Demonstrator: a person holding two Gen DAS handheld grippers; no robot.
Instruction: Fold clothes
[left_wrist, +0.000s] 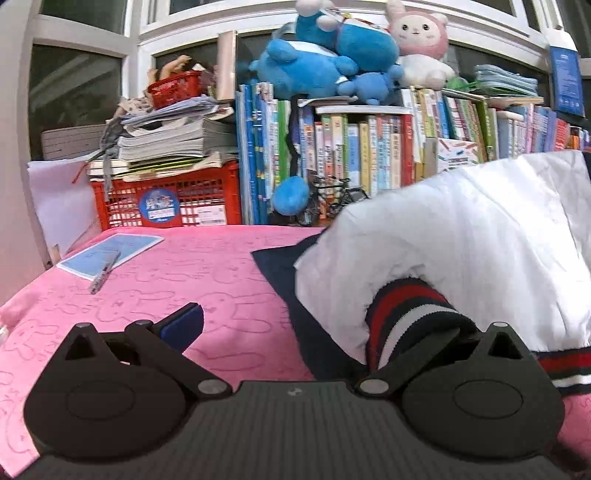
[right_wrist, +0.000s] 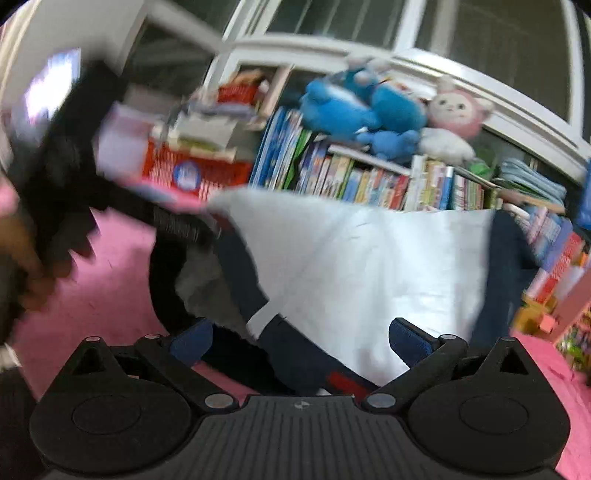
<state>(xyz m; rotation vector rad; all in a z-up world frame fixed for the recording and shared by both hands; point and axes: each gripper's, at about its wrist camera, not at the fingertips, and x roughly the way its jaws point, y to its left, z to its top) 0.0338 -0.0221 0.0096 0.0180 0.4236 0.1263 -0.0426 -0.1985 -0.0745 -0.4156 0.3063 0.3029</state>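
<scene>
Left gripper (left_wrist: 321, 325) has its jaws spread wide, nothing pinched. Its left pad (left_wrist: 184, 325) sits over the pink blanket (left_wrist: 192, 266), while the jacket's striped cuff (left_wrist: 402, 314) drapes right over the right finger, hiding that pad. The white jacket (left_wrist: 461, 240) itself is bunched up on the blanket, right of the gap.

Right gripper (right_wrist: 301, 338) is released too, jaws wide apart. The jacket (right_wrist: 369, 266) lies straight ahead, its navy hem dipping between the pads without either one touching it, though the view is blurry.
</scene>
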